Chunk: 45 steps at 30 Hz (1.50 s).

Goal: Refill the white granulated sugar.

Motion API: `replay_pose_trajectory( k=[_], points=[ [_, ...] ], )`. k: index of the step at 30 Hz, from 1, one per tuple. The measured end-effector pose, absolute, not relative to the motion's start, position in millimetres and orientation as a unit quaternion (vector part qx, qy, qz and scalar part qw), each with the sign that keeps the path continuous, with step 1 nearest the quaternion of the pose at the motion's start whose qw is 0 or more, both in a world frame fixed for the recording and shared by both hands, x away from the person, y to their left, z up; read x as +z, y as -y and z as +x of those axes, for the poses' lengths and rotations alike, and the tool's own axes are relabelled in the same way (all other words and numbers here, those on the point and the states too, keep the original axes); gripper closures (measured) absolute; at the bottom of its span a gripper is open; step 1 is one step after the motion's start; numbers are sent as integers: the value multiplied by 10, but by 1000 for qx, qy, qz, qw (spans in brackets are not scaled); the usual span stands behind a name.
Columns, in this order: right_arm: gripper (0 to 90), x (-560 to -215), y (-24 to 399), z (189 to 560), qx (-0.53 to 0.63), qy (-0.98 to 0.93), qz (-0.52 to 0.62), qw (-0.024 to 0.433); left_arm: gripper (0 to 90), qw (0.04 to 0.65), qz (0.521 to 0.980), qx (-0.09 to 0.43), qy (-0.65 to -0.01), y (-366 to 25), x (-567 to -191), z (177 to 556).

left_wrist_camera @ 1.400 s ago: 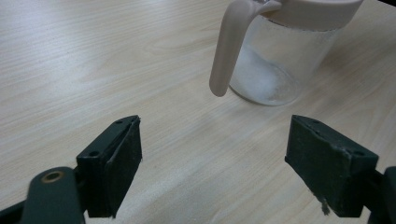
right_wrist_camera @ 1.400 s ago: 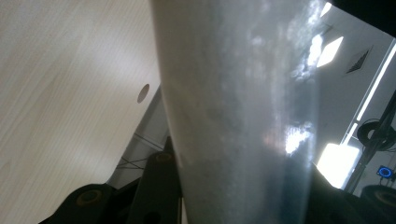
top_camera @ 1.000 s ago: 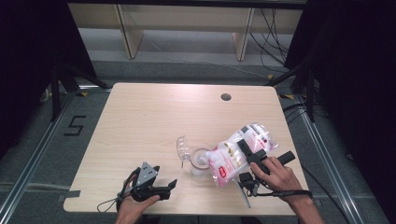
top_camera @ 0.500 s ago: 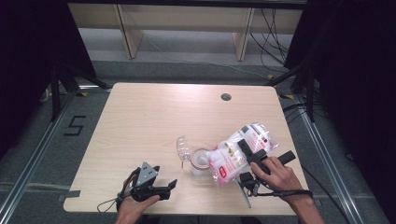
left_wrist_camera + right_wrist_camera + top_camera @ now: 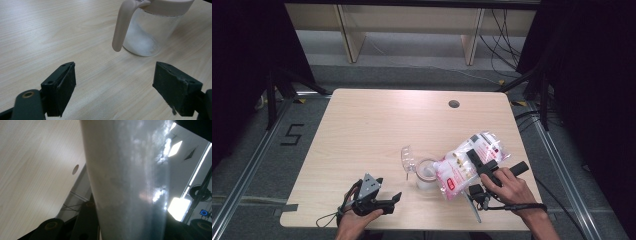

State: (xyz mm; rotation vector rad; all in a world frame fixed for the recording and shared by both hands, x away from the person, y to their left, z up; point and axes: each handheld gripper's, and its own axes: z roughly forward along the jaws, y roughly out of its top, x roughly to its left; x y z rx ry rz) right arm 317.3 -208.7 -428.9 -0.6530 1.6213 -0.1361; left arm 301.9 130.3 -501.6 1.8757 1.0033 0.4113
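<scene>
A clear jar [image 5: 426,176] with a beige rim and handle stands on the wooden table [image 5: 377,125] near its front middle, its transparent lid flap [image 5: 407,157] hanging open to the left. A plastic bag [image 5: 459,167] of white contents with red print lies tilted against the jar's right side, and my right gripper [image 5: 482,161] is shut on it. In the right gripper view the bag [image 5: 130,175] stands close up between the jaws. My left gripper [image 5: 388,192] rests open at the table's front left, pointing at the jar [image 5: 150,30] and its handle [image 5: 122,27], with nothing between its fingers.
A round cable hole [image 5: 454,104] sits at the table's back right. Wooden shelf legs [image 5: 347,30] stand on the floor behind the table. Metal rails [image 5: 247,175] run along both sides. A cable trails from the right gripper by the front edge.
</scene>
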Motion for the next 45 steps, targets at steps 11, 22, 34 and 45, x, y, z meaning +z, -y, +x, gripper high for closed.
replay_pose_trajectory(
  k=[11, 22, 34, 45],
  points=[
    [749, -4288, 2089, 3174, -60, -711, -287, 639, 178, 467, 766, 168, -408, -1306, -5016, 3020],
    [752, -4283, 2089, 3178, -60, -709, -287, 641, 178, 465, 767, 169, -407, -1310, -5015, 3021],
    [755, -4285, 2096, 3168, -57, -713, -278, 642, 178, 466, 767, 169, -408, -1310, -5014, 3020],
    [761, -4274, 2100, 3173, -60, -710, -284, 641, 178, 465, 768, 169, -407, -1311, -5014, 3020]
  ],
)
